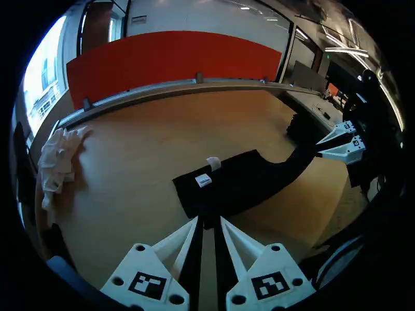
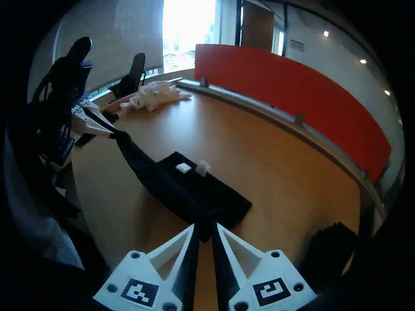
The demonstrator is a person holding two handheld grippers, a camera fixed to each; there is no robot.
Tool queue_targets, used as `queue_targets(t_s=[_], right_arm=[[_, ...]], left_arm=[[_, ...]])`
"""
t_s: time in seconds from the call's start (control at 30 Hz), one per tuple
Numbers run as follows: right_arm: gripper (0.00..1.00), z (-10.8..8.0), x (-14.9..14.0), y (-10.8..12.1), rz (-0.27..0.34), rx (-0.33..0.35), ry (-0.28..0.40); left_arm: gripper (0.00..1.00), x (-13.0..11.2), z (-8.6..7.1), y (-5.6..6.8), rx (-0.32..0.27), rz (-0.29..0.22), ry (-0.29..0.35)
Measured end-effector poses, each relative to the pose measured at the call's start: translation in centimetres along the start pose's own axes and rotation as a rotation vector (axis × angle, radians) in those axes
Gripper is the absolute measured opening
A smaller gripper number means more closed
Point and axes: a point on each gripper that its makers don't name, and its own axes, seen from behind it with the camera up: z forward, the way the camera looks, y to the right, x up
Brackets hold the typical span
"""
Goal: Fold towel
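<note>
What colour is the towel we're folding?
The towel is black, clearest in the left gripper view.

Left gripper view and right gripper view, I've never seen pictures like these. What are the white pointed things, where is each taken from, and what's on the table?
These are hand-held tools, not a robot: one two-finger claw in each hand, each carrying a wide-angle camera that looks along its fingers. The white wedges at the bottom of the left gripper view are the left claw; those at the bottom of the right gripper view are the right claw. Each picture also catches the other claw farther off. Both claws are shut on one black towel, pinching it at separate spots, so one part is lifted between them while the rest lies on the wooden table. Also on the table: a crumpled white cloth and a dark pile.
</note>
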Motion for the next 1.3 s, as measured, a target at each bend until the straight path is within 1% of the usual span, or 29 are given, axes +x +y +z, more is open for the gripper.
queue_targets(t_s=[0.17, 0.37, 0.57, 0.87, 1.17, 1.3], right_arm=[[0.16, 0.7, -0.1, 0.3, 0.000, 0.007, -0.010], [0.16, 2.5, -0.9, 1.2, 0.021, 0.015, -0.033], [0.16, 4.1, -2.0, 2.0, 0.039, 0.014, -0.063], [0.16, 5.3, -2.2, 3.3, 0.029, 0.011, -0.083], [0.16, 7.6, -3.0, 5.0, 0.046, 0.013, -0.117], [0.16, 8.5, -3.5, 5.5, 0.063, 0.017, -0.132]], left_arm=[[0.14, -0.1, 0.9, -0.5, 0.010, 0.000, -0.008], [0.14, -0.2, 2.8, -1.1, 0.016, 0.005, -0.020], [0.14, -0.4, 4.5, -1.3, 0.015, -0.016, -0.032], [0.14, -0.2, 6.1, -1.8, 0.022, -0.011, -0.034], [0.14, -0.2, 8.8, -2.9, 0.037, -0.004, -0.050], [0.14, -0.5, 9.8, -3.2, 0.039, -0.010, -0.059]])
